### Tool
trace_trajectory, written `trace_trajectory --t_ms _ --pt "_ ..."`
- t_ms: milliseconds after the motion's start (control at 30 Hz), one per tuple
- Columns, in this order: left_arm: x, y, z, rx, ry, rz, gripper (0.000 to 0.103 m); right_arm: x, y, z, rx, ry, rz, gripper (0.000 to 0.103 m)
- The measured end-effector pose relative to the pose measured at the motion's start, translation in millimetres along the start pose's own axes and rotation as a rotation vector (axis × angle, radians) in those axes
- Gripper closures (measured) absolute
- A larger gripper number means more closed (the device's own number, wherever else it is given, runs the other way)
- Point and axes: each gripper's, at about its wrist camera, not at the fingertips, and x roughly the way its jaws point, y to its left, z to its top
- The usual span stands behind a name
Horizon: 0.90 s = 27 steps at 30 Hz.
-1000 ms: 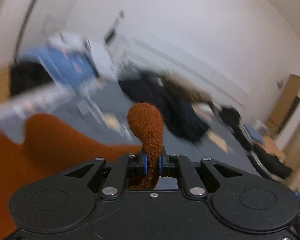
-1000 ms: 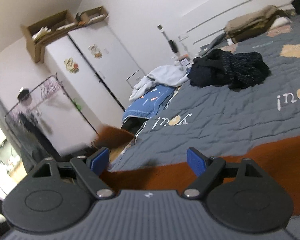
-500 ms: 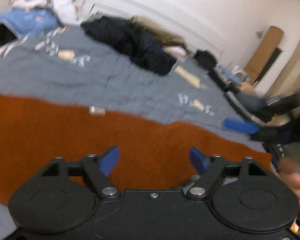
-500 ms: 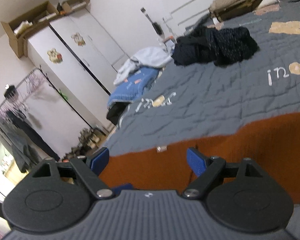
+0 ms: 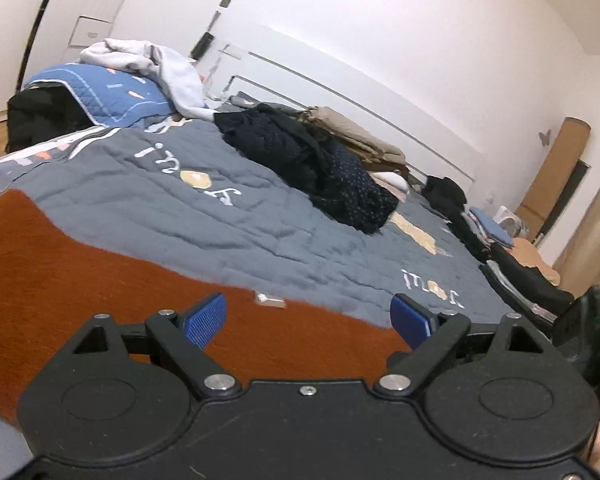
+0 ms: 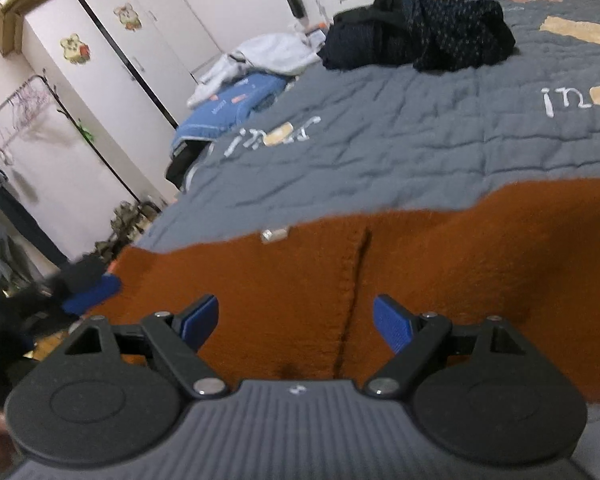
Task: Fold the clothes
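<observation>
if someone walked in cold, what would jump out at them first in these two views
The rust-orange garment spread flat on the near edge of the grey quilt catches the eye first, with a small white tag at its far edge. Both the left gripper and right gripper hover open over it. Farther back lies a crumpled dark navy pile.

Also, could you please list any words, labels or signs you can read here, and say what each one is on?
"in", then a tan patch: white lettering on the grey quilt, at.
The same lettering at: blurred, only partly legible.
Small white label at the rust garment edge: too blurred to read.
Wardrobe stickers: pictures, no text.
</observation>
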Motion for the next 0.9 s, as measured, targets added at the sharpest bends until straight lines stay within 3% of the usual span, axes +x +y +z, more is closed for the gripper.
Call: trace_trajectory --t_ms 167,267,333,400,767,833,900 --pt "-2.2 11.6 -0.4 -0.026 0.011 0.016 0.015 23.8 -8.8 -2.4 0.073 0.024 0.011 0.02" --pt "-0.9 15.0 0.0 -0.029 0.019 0.024 0.015 39.7 -14.2 -7.8 0.144 0.049 0.048 0.033" --pt "-1.5 17.2 1.2 -0.035 0.019 0.026 0.015 44.1 -16.1 -10.9 0.172 0.05 0.043 0.08" --pt "-3.0 20.2 2.7 -0.047 0.013 0.028 0.015 46.4 -17.5 -13.8 0.194 0.046 0.029 0.1" --pt "-8.7 28.6 5.8 -0.064 0.008 0.059 0.015 -37.1 -45.0 20.0 0.29 -0.21 -0.065 0.1" --pt "-8.1 29.0 5.1 -0.062 0.017 0.063 0.015 -46.1 -57.6 23.3 0.317 -0.214 -0.105 0.1" --pt "-7.2 29.1 4.3 -0.057 0.031 0.065 0.015 -44.8 -68.9 26.0 0.286 -0.138 -0.145 0.1"
